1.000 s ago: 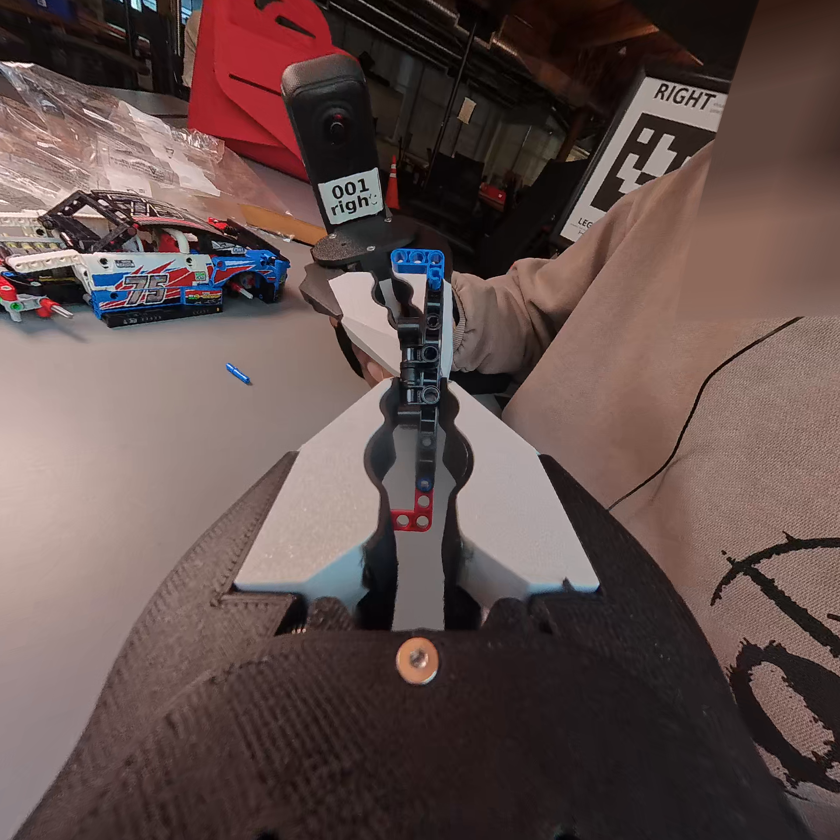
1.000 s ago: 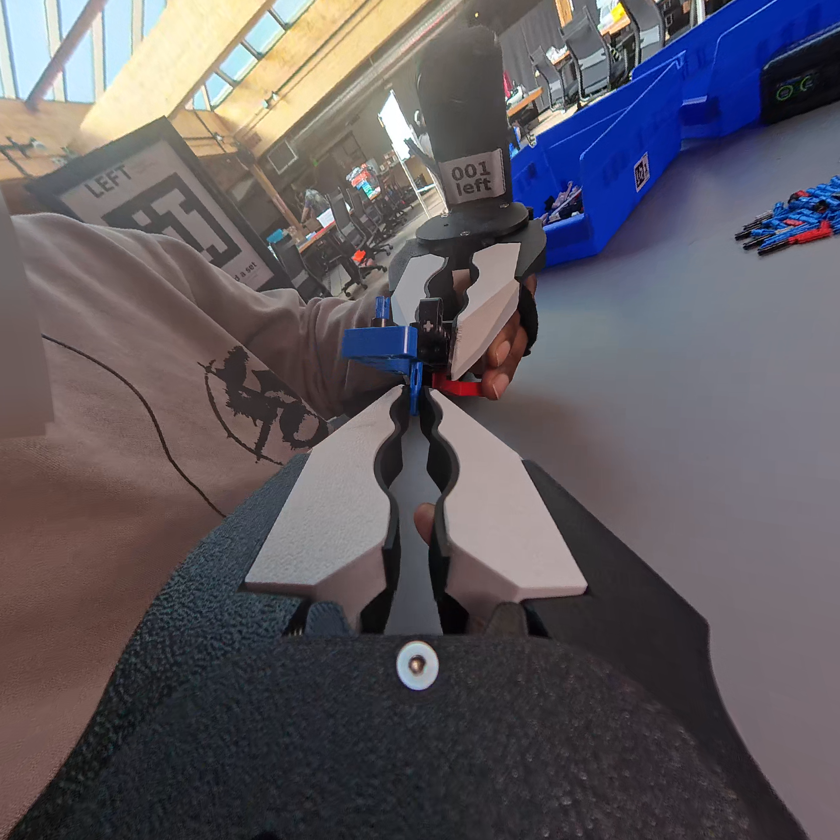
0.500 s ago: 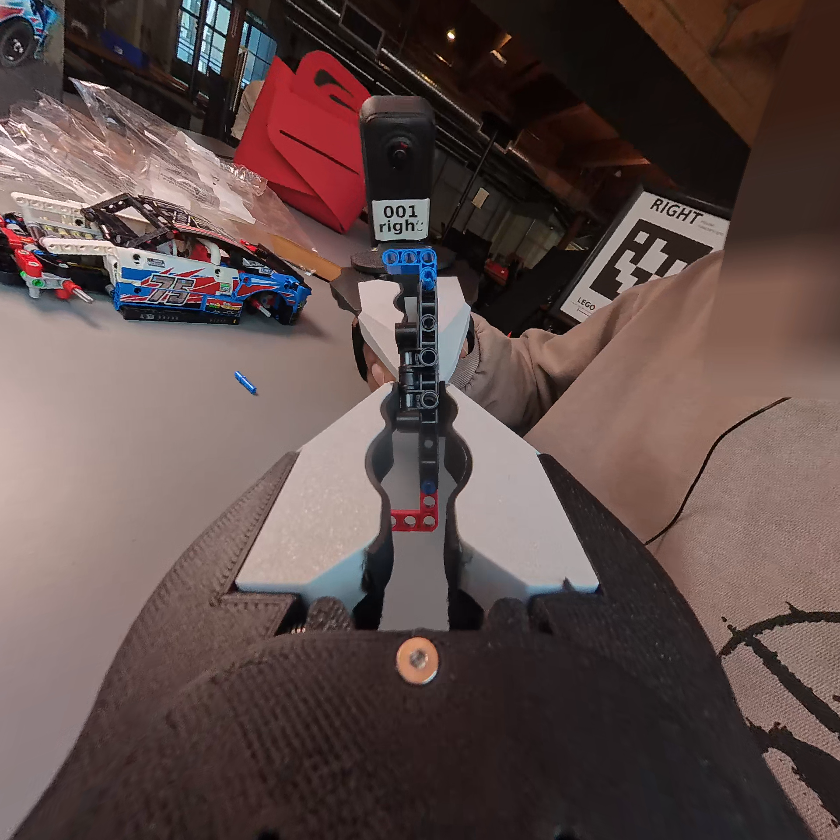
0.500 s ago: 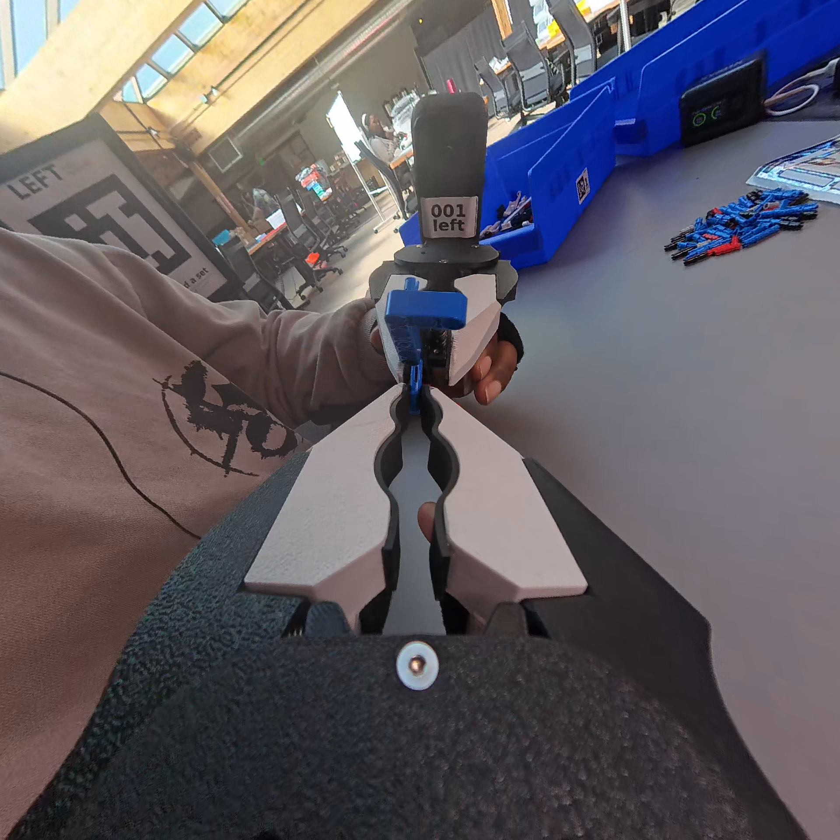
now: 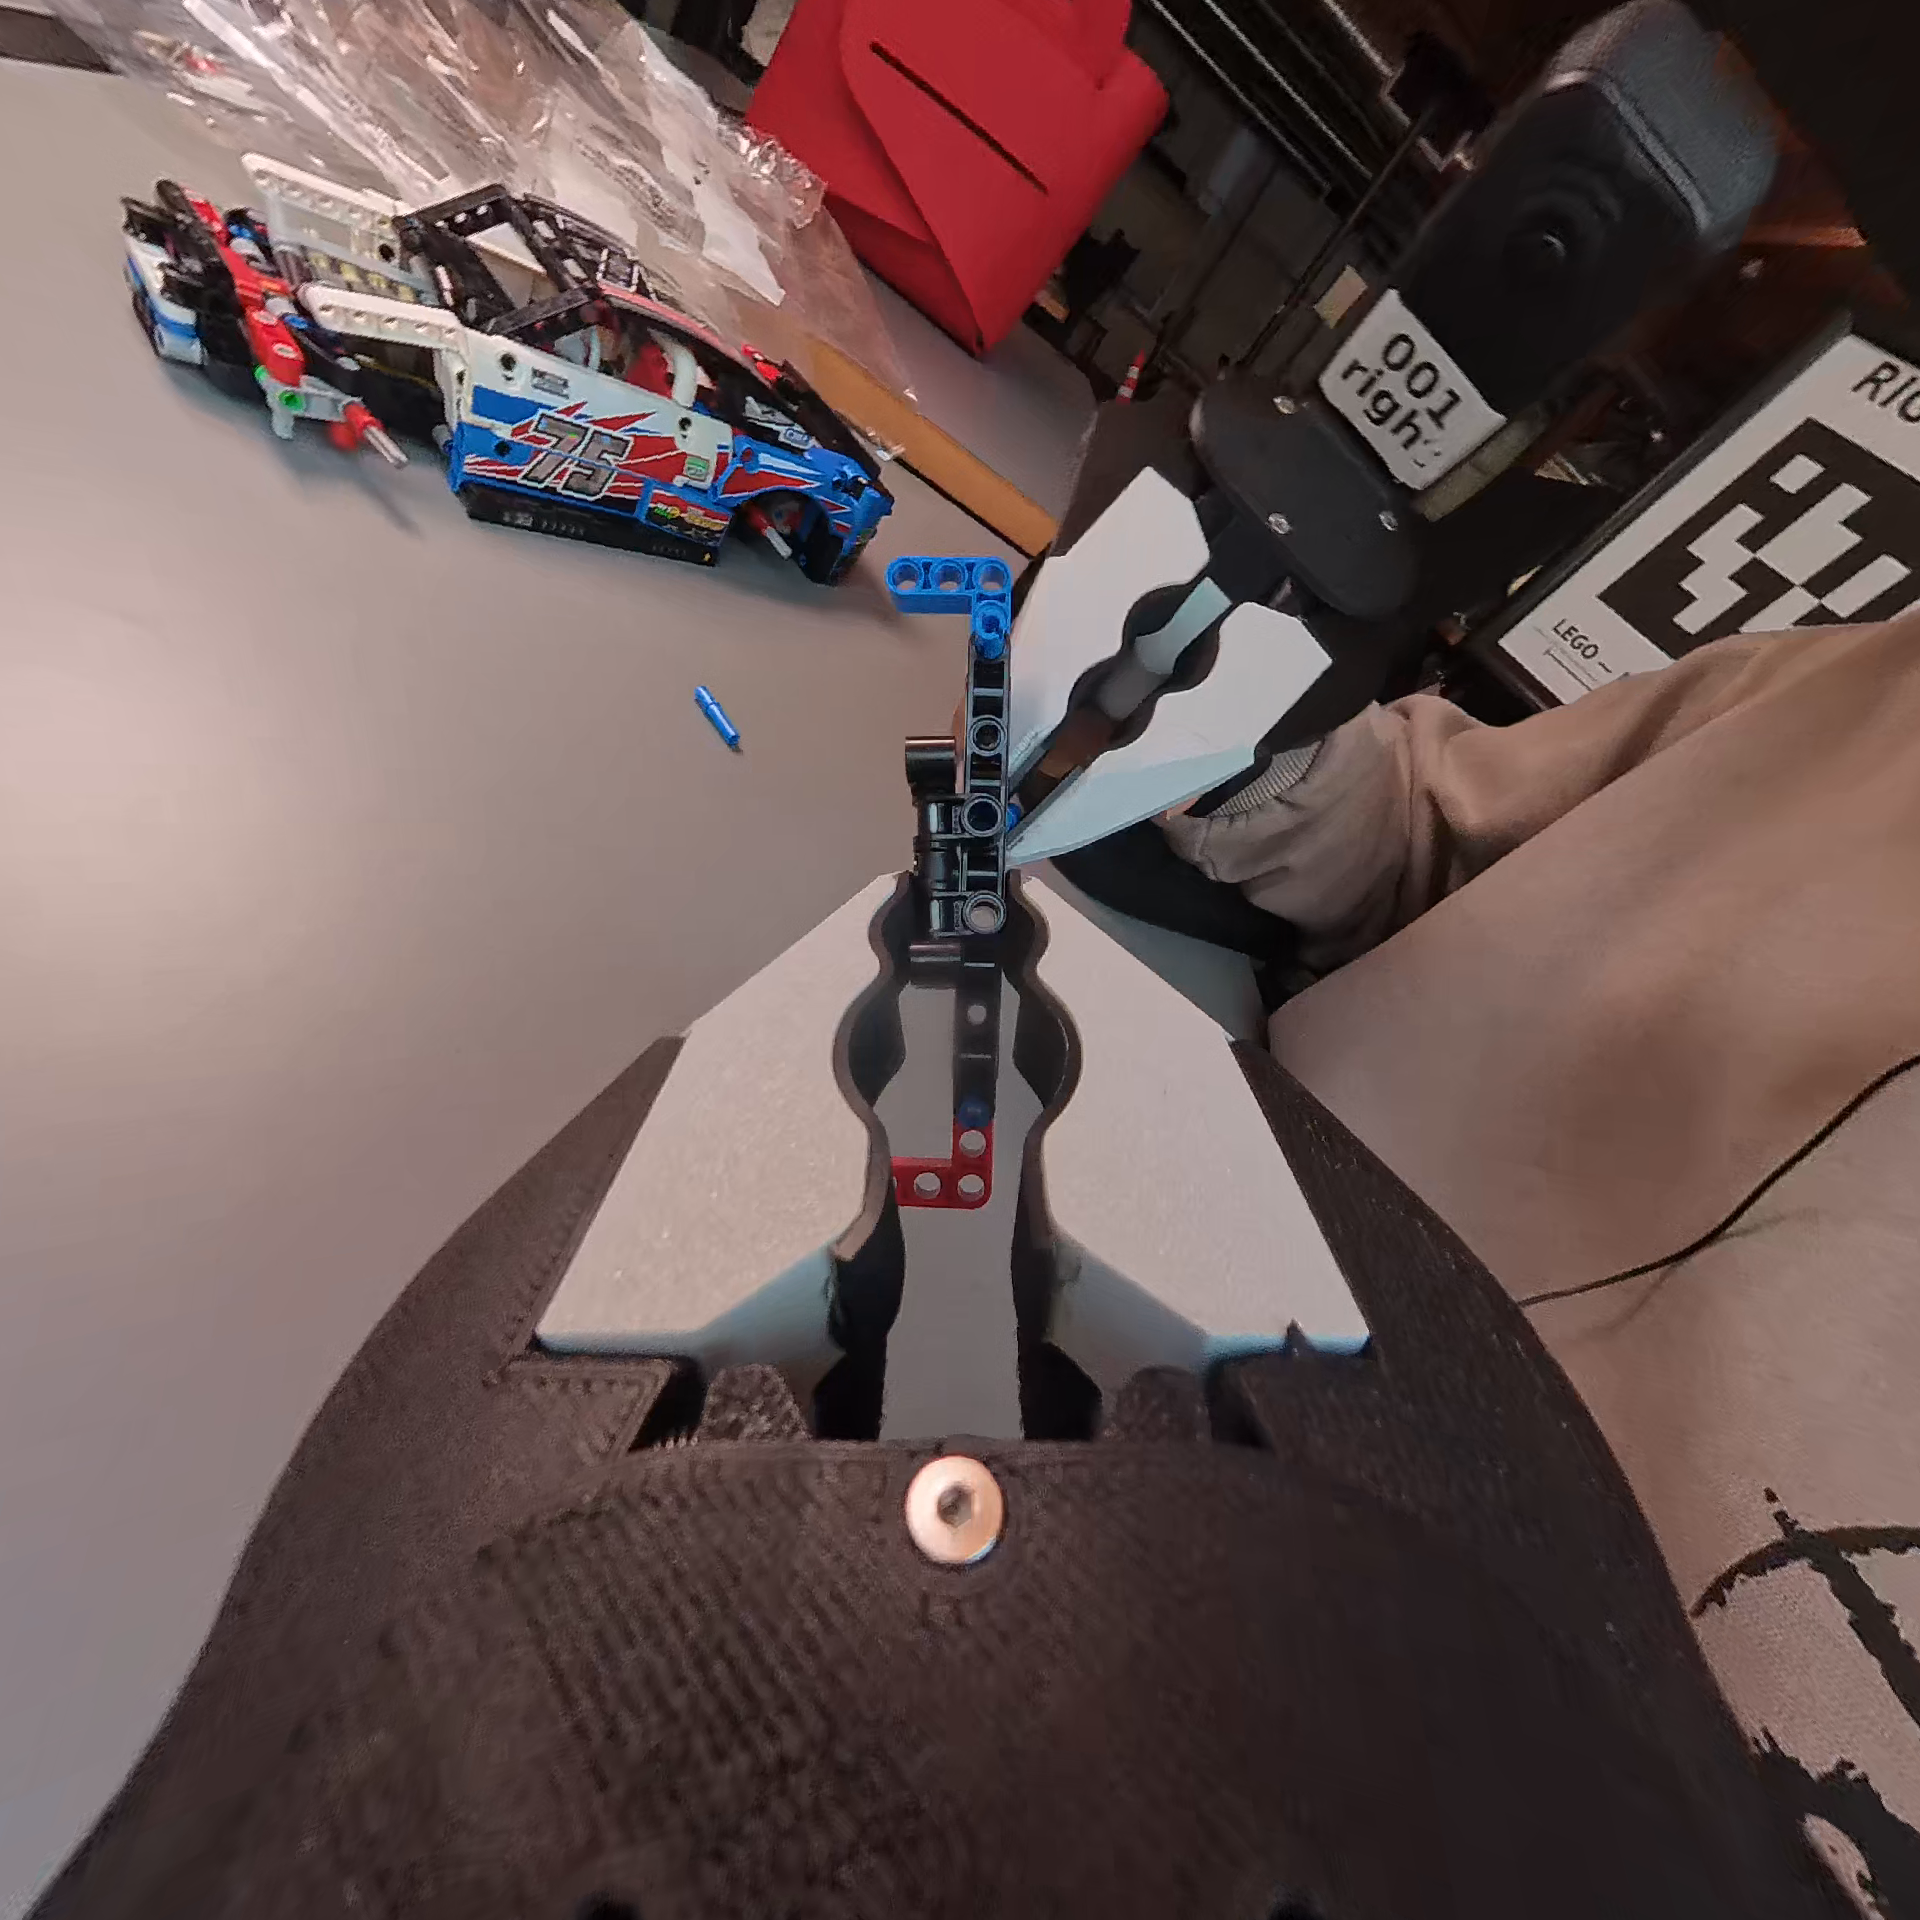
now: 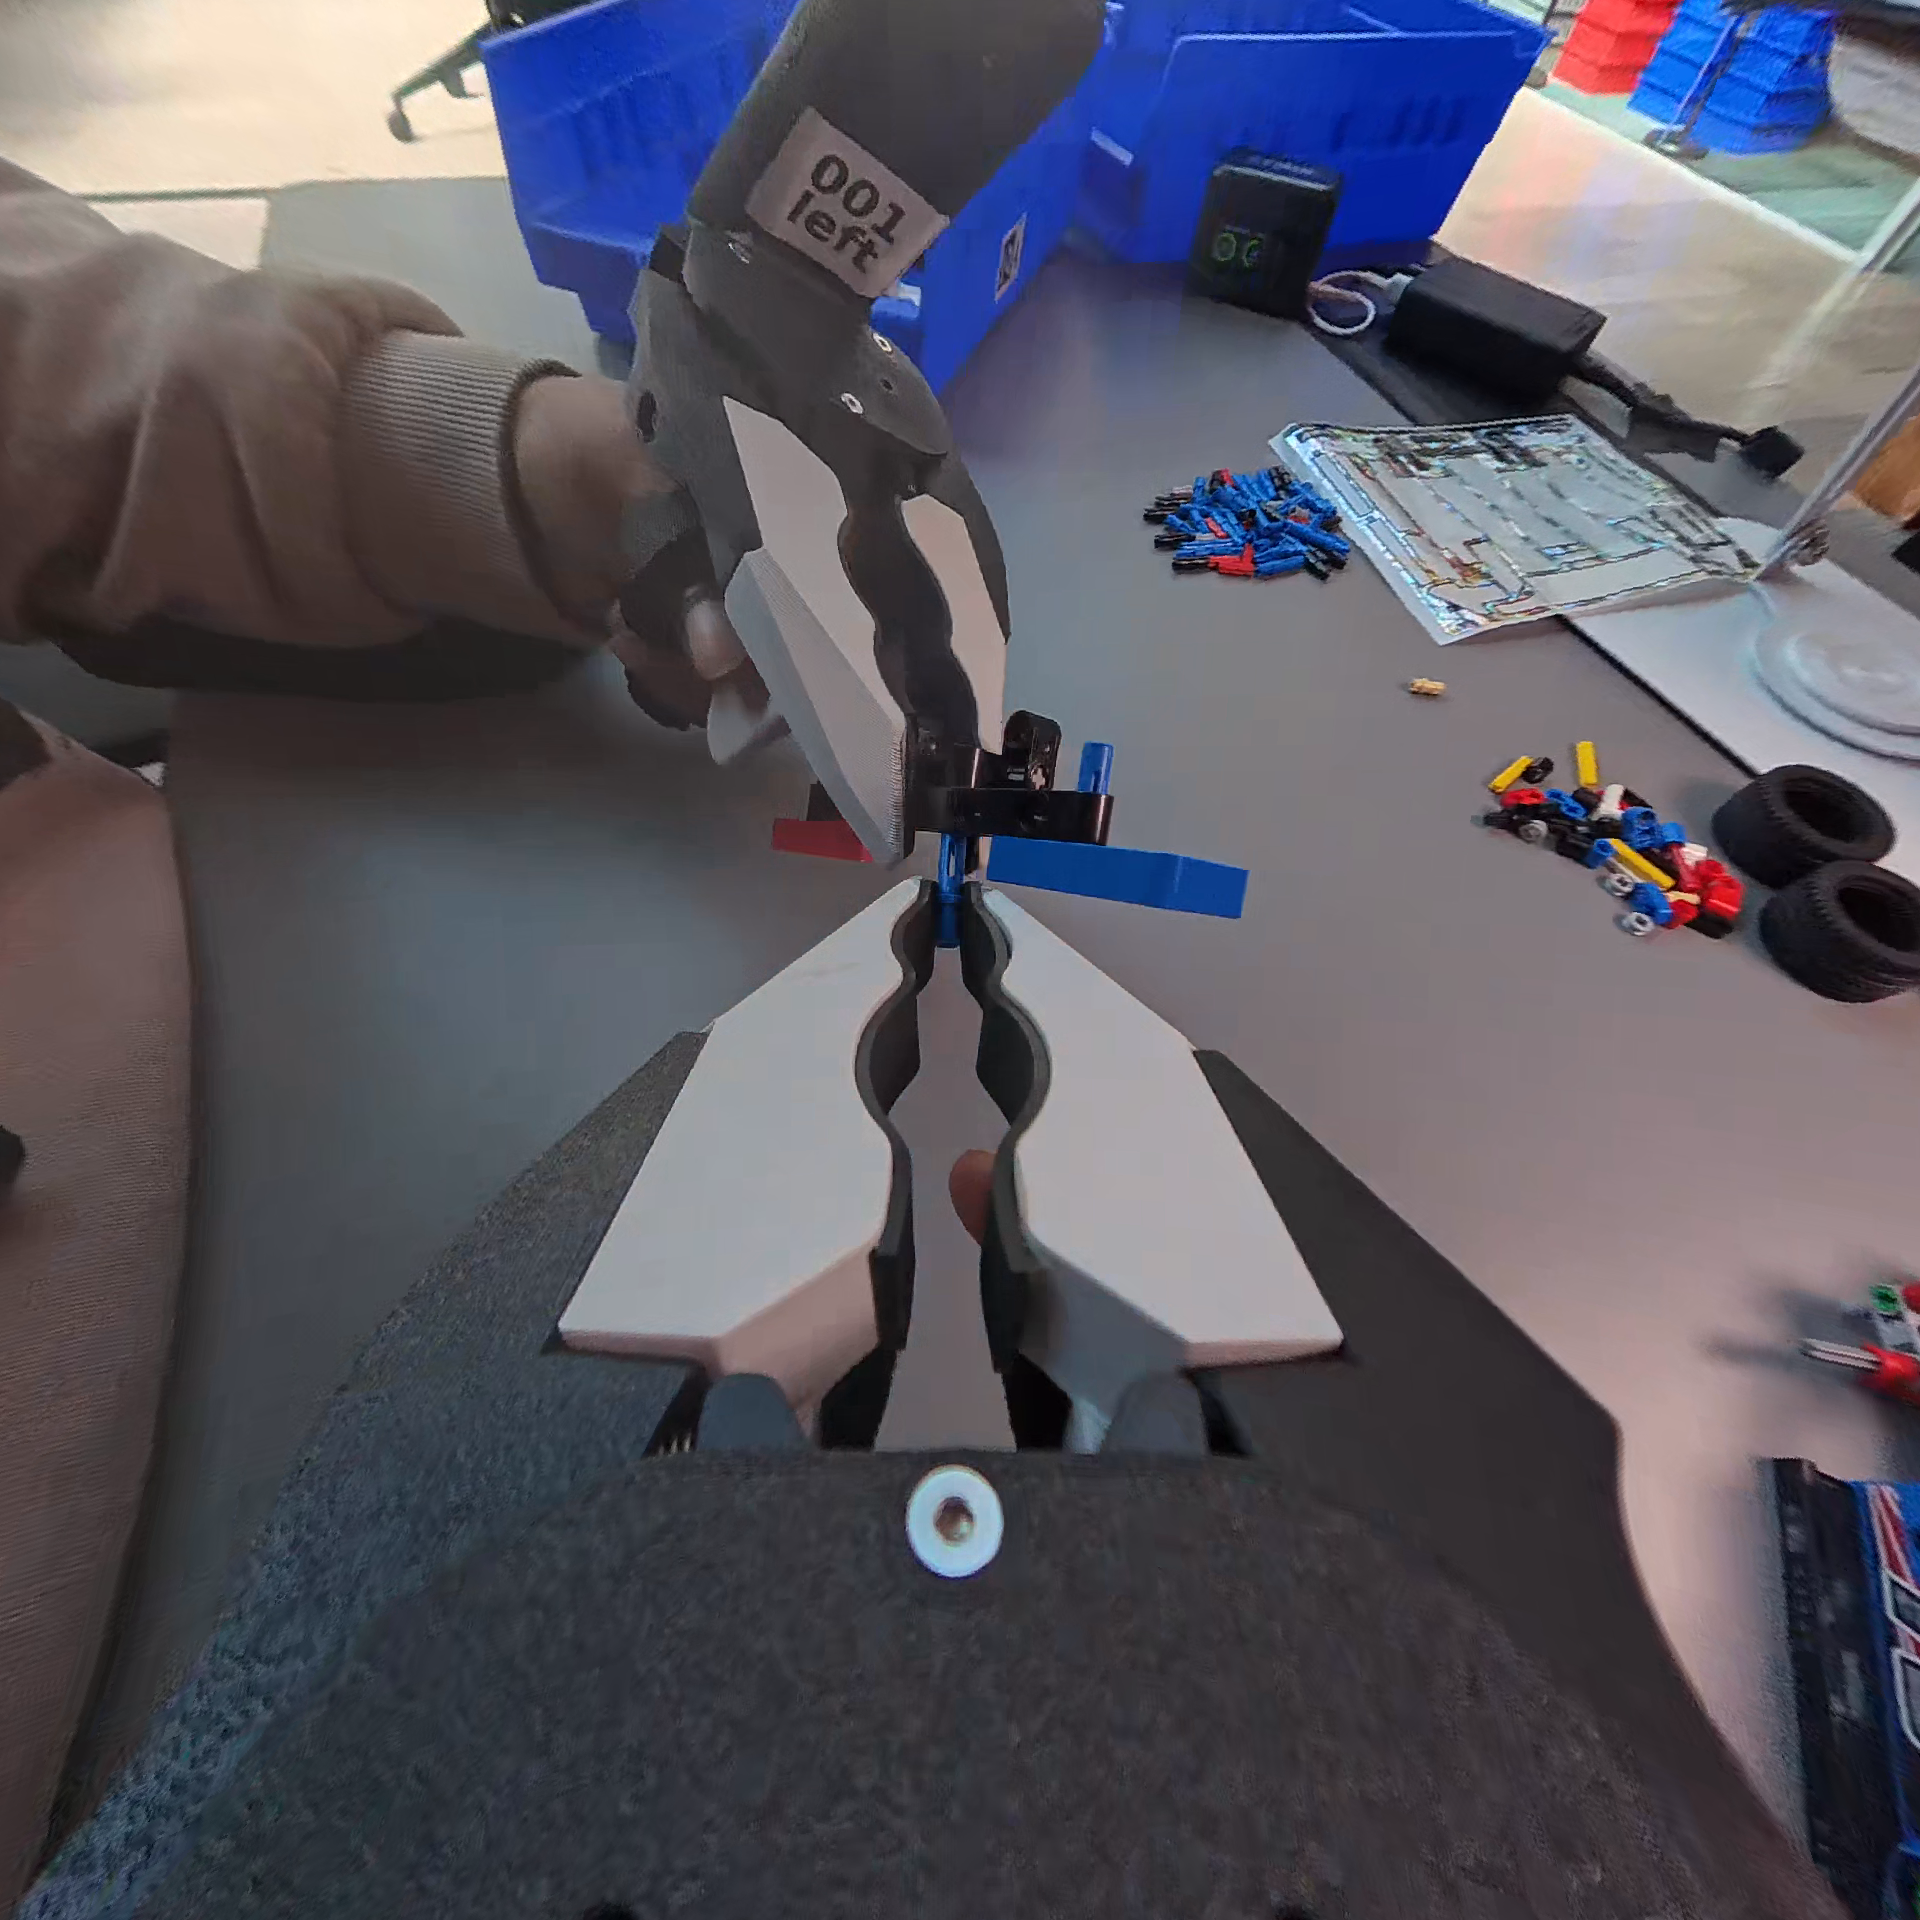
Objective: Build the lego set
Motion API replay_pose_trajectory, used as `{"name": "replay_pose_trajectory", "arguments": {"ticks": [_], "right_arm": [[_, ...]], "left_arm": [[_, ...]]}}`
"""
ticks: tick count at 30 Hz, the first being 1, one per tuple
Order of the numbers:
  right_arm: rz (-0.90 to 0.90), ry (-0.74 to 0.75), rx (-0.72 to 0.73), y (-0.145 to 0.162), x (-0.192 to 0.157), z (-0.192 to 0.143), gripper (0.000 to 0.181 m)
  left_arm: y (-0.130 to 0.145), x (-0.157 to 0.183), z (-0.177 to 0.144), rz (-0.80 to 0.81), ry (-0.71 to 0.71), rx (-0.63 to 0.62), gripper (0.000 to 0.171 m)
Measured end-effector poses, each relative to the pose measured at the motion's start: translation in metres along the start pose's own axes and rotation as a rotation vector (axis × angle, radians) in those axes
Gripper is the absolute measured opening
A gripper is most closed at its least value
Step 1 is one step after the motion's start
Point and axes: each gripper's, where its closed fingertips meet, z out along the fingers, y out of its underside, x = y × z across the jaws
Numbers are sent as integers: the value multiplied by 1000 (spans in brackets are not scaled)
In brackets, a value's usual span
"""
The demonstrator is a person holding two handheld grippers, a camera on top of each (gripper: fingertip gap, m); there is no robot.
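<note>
The left gripper (image 5: 961, 904) is clamped on a thin black beam (image 5: 982, 790) that runs forward between its fingers, with a red L-piece (image 5: 951, 1169) at the near end and a blue L-piece (image 5: 951, 587) at the far end. The right gripper (image 6: 948, 899) pinches a blue pin (image 6: 948, 883) whose far end meets the beam's side (its tips are nearly closed on it). In the right wrist view the beam assembly is held above the grey table (image 6: 1403, 1039), edge on, and the left gripper reaches down to it from the upper left. On the table lie a pile of blue pins (image 6: 1252, 525), a sticker sheet (image 6: 1507, 520), a heap of mixed small parts (image 6: 1621, 847) and two black tyres (image 6: 1829, 873). In the left wrist view a part-built race car (image 5: 499, 416) sits farther off on the table, with a loose blue pin (image 5: 717, 717) between it and the grippers, and clear bags (image 5: 468, 94) behind.
</note>
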Motion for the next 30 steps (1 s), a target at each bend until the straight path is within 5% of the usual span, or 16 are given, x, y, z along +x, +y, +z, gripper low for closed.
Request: {"name": "replay_pose_trajectory", "arguments": {"ticks": [7,17,30], "right_arm": [[-74,165,51,-5,15,5,1],[256,-56,269,-23,13,-4,2],[186,23,279,-29,15,-8,1]], "left_arm": [[-6,-13,0,-157,-16,87,15],[-21,6,-3,-373,230,261,14],[-27,9,-2,-433,298,328,14]]}}
